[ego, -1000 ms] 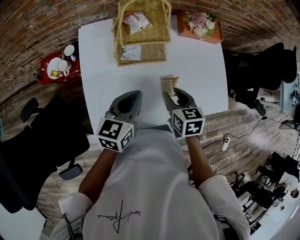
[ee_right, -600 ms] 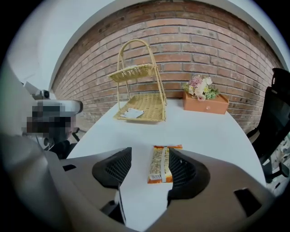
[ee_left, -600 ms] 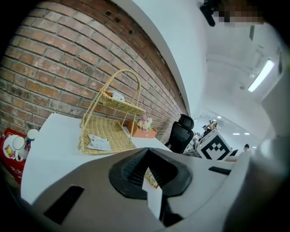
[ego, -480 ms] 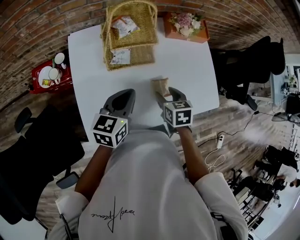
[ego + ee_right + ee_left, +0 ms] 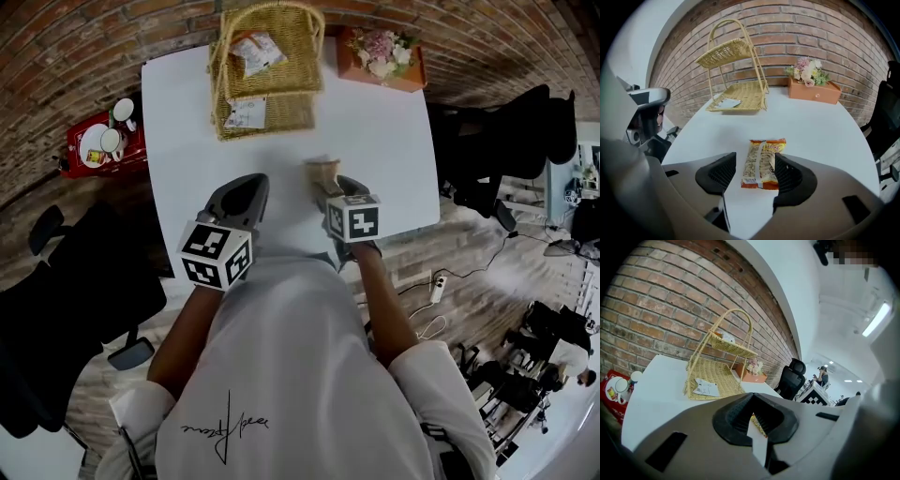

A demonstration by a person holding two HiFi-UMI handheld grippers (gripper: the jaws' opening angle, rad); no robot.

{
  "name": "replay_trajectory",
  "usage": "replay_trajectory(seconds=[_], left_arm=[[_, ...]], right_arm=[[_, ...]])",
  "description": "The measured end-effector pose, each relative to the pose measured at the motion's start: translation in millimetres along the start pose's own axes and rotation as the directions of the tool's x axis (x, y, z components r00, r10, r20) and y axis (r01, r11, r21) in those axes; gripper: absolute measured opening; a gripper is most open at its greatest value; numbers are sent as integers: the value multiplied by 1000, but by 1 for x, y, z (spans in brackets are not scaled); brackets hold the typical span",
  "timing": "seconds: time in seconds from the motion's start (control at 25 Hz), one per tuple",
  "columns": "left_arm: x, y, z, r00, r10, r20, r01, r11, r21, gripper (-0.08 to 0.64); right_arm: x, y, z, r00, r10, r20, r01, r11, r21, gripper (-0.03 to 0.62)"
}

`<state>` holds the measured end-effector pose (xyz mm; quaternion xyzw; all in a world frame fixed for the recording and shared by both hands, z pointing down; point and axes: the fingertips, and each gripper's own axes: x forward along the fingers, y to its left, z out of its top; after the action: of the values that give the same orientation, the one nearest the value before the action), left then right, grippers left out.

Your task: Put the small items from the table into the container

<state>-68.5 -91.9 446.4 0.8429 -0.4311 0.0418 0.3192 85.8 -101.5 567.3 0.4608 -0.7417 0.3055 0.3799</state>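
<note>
Right gripper [image 5: 753, 174] fully open, empty, straddling packet [image 5: 763, 161] on surface [image 5: 811, 126]; long axis parallel to jaws. Left gripper [image 5: 754, 425] closed, farther off.

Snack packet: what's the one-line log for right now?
right tongs: open around snack packet on table, not gripping | left tongs: shut, empty

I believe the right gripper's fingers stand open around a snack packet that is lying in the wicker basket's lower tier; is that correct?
Not quite. The right gripper does have its fingers open around the snack packet, but that packet lies on the white table, well short of the wicker basket, not in its lower tier. The right gripper view shows this plainly.
</note>
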Motion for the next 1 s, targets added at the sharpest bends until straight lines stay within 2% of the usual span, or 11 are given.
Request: replay_trajectory(seconds=[0.12,0.68,1.0], left_arm=[[3,-2,-2,1000,-19,-6,18,999,-33,9],[12,-12,-11,998,-49,-45,47,998,-39,9],[10,-9,-10,998,-44,-39,41,997,-67,9]], right_arm=[[6,-2,-8,1000,-3,-22,3,1000,10,227],[16,-8,-24,997,-42,-62,43,999,11,225],[17,-1,-27,997,-7,-75,7,1000,-4,209]])
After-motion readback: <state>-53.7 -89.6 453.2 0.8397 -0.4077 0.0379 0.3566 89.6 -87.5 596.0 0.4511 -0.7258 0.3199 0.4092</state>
